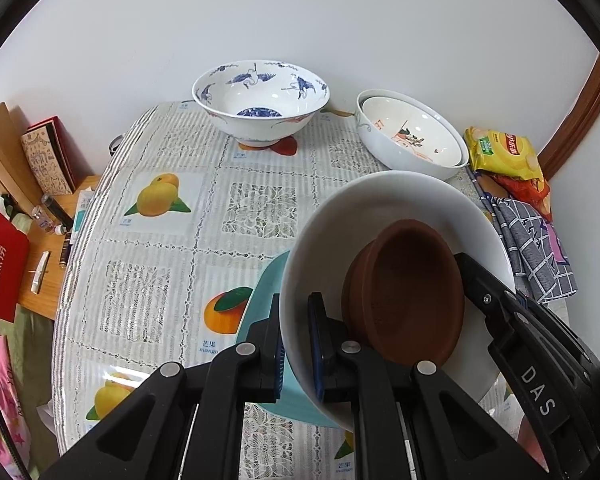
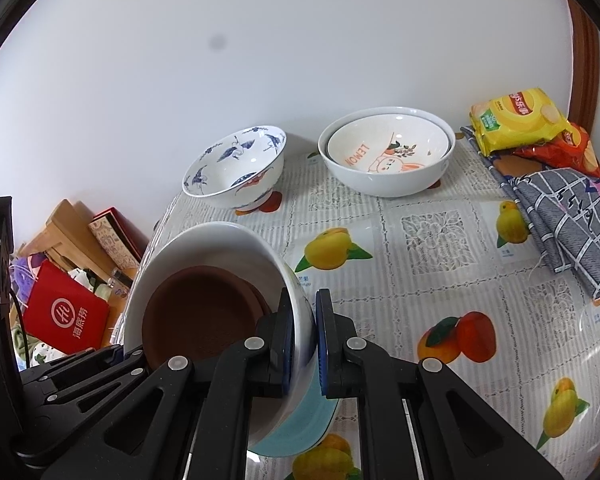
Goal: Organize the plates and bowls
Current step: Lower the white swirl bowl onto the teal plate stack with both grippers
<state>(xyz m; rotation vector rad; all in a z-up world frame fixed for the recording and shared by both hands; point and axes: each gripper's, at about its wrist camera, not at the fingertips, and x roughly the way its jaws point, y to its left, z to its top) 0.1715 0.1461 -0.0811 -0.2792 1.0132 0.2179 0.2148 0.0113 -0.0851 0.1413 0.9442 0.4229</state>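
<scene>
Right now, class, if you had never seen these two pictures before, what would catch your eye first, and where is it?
Nearest the cameras, a white bowl is gripped on opposite rims by the left tool and the right tool, with a brown dish tilted inside it and a teal plate beneath. At the back by the wall stand a blue crane-patterned bowl and two nested white bowls.

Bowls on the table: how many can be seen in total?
5: blue crane bowl at the back; LEMON bowl nested in a white bowl; brown bowl inside the held white bowl. More may be hidden.
</scene>
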